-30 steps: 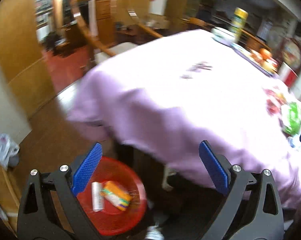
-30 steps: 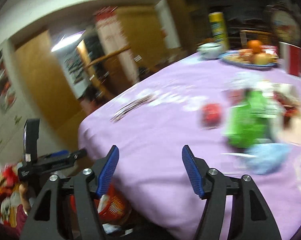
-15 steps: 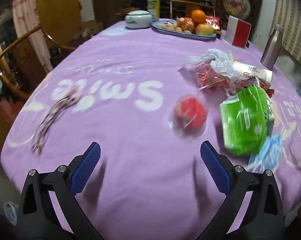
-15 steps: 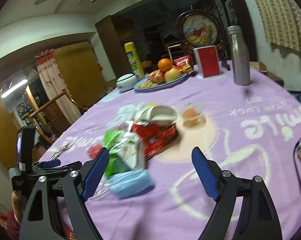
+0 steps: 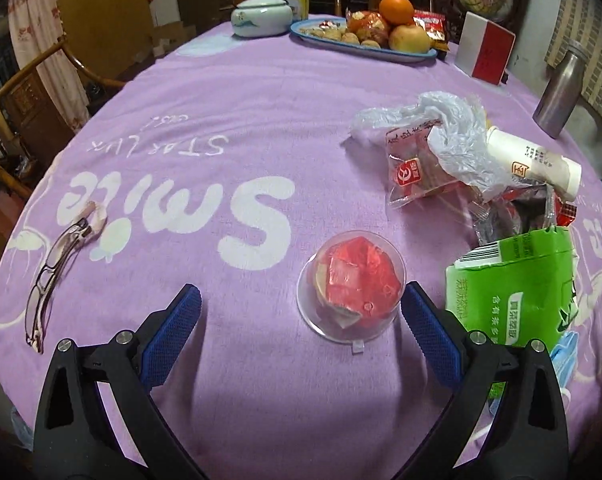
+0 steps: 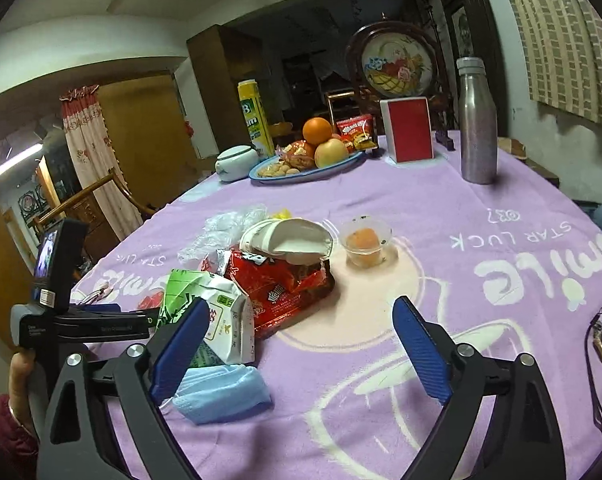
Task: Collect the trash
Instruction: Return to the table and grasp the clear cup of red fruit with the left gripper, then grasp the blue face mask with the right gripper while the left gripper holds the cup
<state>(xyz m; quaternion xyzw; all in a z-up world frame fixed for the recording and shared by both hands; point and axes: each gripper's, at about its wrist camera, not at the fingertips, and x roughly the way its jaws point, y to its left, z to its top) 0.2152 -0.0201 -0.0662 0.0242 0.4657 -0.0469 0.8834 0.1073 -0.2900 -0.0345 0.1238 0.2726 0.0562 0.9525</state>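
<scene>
Left gripper hung with jaws wide, clear cup of red wrappers at its 2 o'clock; right gripper jaws had just been opening, empty, blue mask at 8 o'clock.

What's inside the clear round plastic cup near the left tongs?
The clear cup holds crumpled red wrapping and a pale scrap at its left and lower edge, seen through the plastic. Whatever lies beneath that wrapping is covered. The cup rests on the purple tablecloth.
</scene>
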